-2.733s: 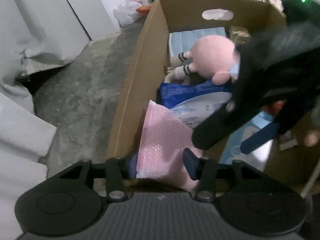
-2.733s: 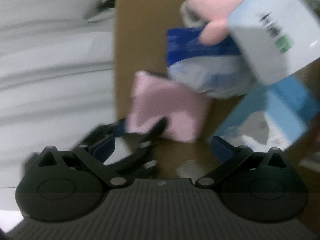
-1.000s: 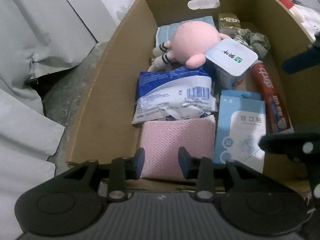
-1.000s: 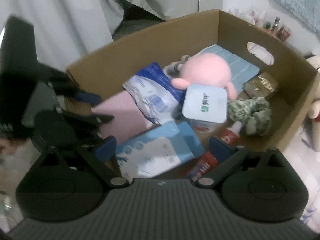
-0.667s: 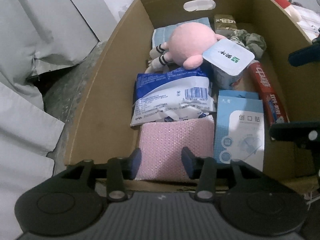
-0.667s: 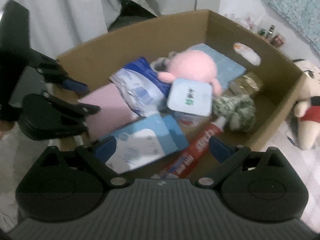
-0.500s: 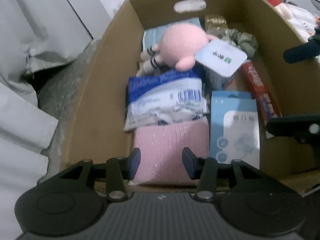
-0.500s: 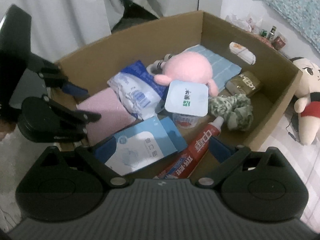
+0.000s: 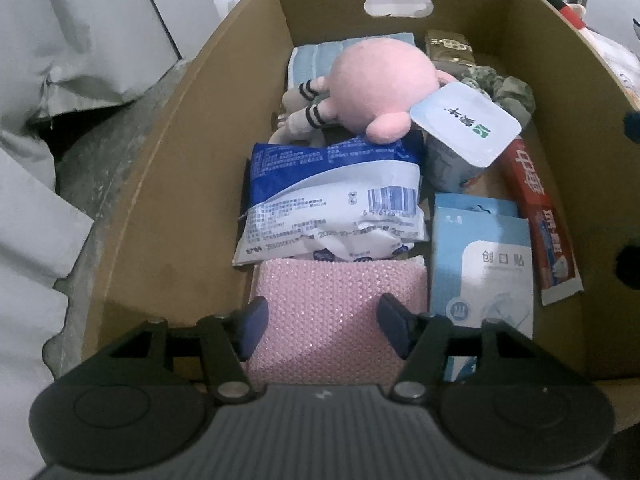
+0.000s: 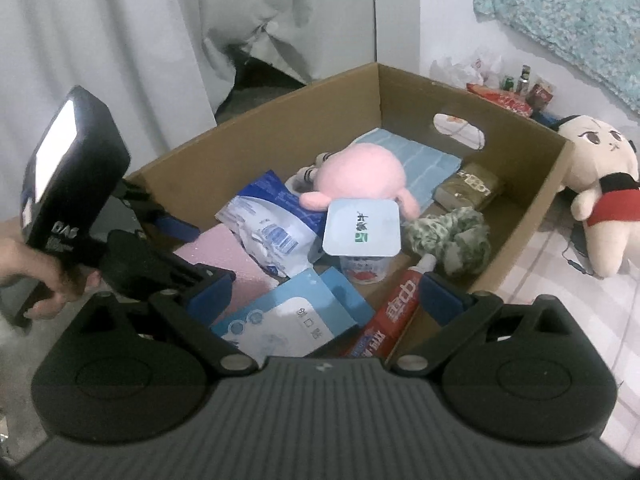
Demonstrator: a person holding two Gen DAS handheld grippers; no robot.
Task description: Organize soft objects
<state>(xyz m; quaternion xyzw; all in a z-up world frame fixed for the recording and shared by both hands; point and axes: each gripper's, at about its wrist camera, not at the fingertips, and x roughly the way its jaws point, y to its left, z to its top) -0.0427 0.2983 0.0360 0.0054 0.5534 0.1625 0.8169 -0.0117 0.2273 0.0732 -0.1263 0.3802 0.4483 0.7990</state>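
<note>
A pink knitted pad (image 9: 340, 304) lies flat at the near end of the cardboard box (image 9: 168, 184). My left gripper (image 9: 324, 328) hovers just over it; its jaws are opening and the pads do not press on the pad. A pink plush (image 9: 380, 88) rests at the far end on a blue towel (image 9: 316, 54), with a green scrunchie (image 9: 508, 92) beside it. My right gripper (image 10: 326, 296) stands open above the box's near corner, holding nothing. From there the left gripper (image 10: 196, 250), held by a hand (image 10: 40, 280), shows over the pink pad (image 10: 224, 256).
Also in the box are a blue-white tissue pack (image 9: 332, 204), a yogurt cup (image 9: 464, 128), a red toothpaste tube (image 9: 536, 208), a light-blue plaster box (image 9: 480, 264) and a gold packet (image 9: 448, 46). A cream plush doll (image 10: 596, 192) lies outside the box. White curtains (image 10: 120, 40) hang behind.
The pink pad went from hanging in the left gripper to lying flat in the box, and the left jaws have widened. The right gripper has drawn back and up from the box.
</note>
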